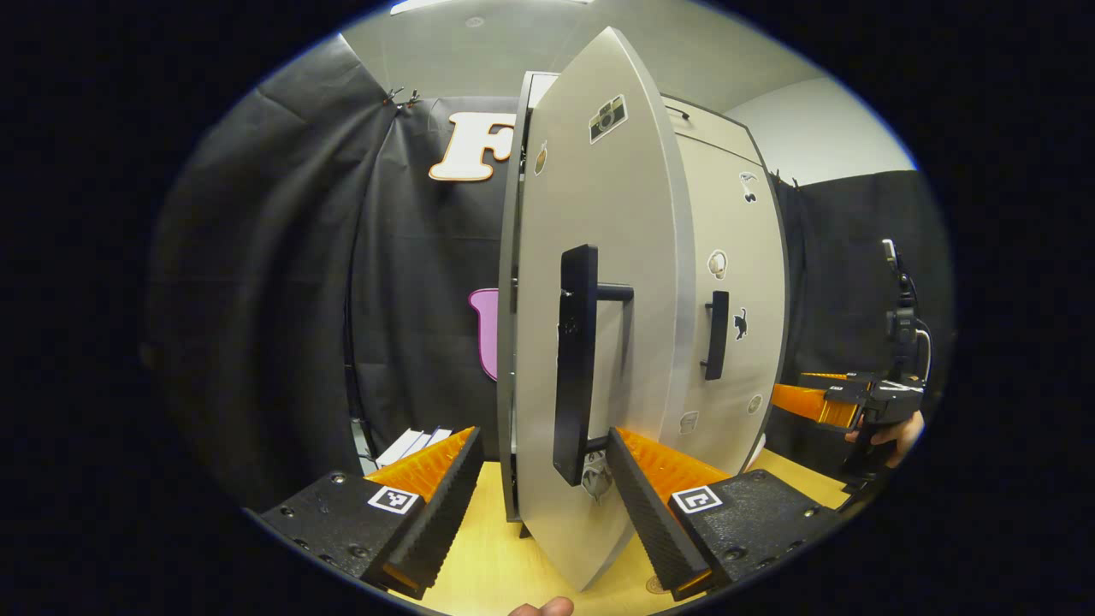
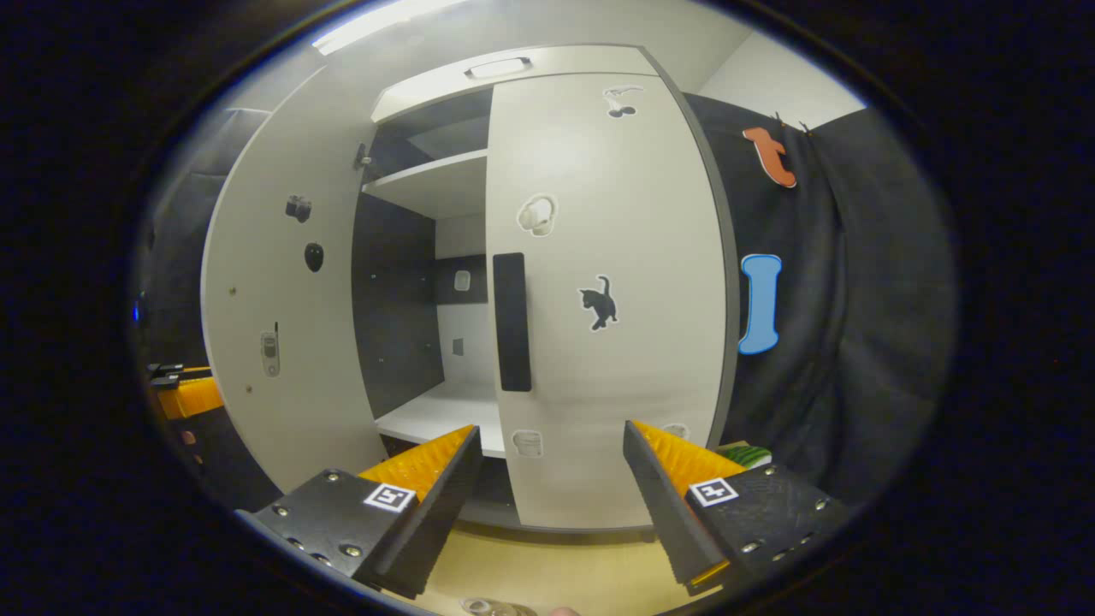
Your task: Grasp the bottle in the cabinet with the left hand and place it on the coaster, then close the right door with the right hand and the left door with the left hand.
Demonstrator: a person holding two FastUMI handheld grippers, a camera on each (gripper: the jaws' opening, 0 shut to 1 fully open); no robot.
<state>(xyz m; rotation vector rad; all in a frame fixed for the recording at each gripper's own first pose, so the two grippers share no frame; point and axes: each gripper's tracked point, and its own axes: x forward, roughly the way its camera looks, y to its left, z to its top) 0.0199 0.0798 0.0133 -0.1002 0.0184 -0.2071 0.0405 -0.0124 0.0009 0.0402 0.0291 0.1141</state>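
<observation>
The cabinet's left door (image 1: 599,257) stands open and is seen nearly edge-on, close in front of me. My left gripper (image 1: 543,436) is open, and the door's black handle (image 1: 575,359) reaches down between its fingers; I cannot tell whether they touch. The right door (image 2: 599,299) is shut, its black handle (image 2: 511,321) straight ahead of my open right gripper (image 2: 549,429), which holds nothing. Between the doors, the cabinet's lower shelf (image 2: 436,411) lies bare. The right gripper (image 1: 855,402) also shows in the left gripper view, held by a hand beside the right door (image 1: 736,282).
The cabinet stands on a wooden table (image 1: 488,556). A small clear thing (image 2: 488,607) shows at the bottom edge of the right gripper view. Something green (image 2: 746,454) lies right of the cabinet's foot. Black cloth walls hang behind and on both sides.
</observation>
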